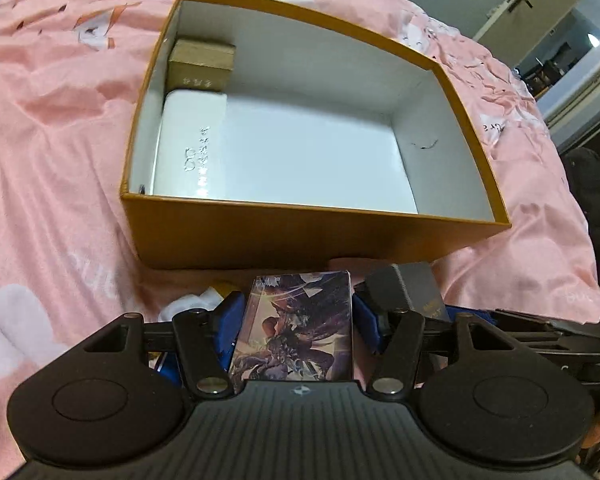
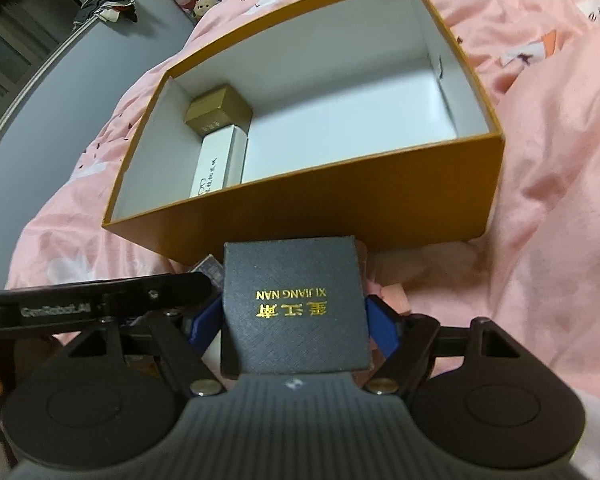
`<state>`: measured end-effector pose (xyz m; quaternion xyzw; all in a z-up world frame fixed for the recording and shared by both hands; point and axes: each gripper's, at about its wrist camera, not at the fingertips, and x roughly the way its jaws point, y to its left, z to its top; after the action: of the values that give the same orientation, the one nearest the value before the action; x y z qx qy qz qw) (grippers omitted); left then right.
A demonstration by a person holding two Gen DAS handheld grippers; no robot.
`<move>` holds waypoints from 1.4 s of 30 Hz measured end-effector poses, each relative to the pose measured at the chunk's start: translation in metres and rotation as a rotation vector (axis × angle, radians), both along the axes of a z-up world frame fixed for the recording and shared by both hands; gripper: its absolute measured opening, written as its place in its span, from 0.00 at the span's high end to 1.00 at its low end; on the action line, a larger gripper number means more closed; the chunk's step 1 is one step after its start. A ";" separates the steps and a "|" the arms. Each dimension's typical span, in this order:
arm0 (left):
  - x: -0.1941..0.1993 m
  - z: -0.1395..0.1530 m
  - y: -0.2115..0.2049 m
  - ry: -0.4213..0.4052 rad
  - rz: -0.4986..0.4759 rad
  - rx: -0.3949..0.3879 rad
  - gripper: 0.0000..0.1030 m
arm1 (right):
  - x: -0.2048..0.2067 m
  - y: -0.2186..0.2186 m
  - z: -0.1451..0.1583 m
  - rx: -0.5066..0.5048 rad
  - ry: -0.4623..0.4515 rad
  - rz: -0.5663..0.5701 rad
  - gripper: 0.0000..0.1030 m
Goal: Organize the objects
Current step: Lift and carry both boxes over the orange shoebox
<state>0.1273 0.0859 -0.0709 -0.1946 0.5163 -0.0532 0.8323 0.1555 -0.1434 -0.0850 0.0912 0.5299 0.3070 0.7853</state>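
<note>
Left gripper (image 1: 298, 320): jaws clamped on an illustrated rectangular card box (image 1: 296, 328).
Right gripper (image 2: 296, 316): jaws clamped on a black textured gold-lettered box (image 2: 296, 304).
Open orange cardboard box (image 1: 300, 236): holds a white carton (image 1: 190, 144) and a small gold box (image 1: 200, 62).

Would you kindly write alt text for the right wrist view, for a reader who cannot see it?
The right hand-held gripper holds a black box with gold lettering just in front of an open orange storage box on a pink bedspread. Inside, at the left, lie a small brown box and a white box.
</note>
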 end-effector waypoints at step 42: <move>-0.024 -0.009 0.009 0.026 0.045 -0.047 0.34 | 0.021 -0.028 -0.026 0.159 0.248 -0.065 0.49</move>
<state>0.1038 0.0944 -0.0803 -0.2262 0.5211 -0.0439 0.8218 0.1768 -0.1711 -0.1109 0.2072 0.5936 0.3089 0.7136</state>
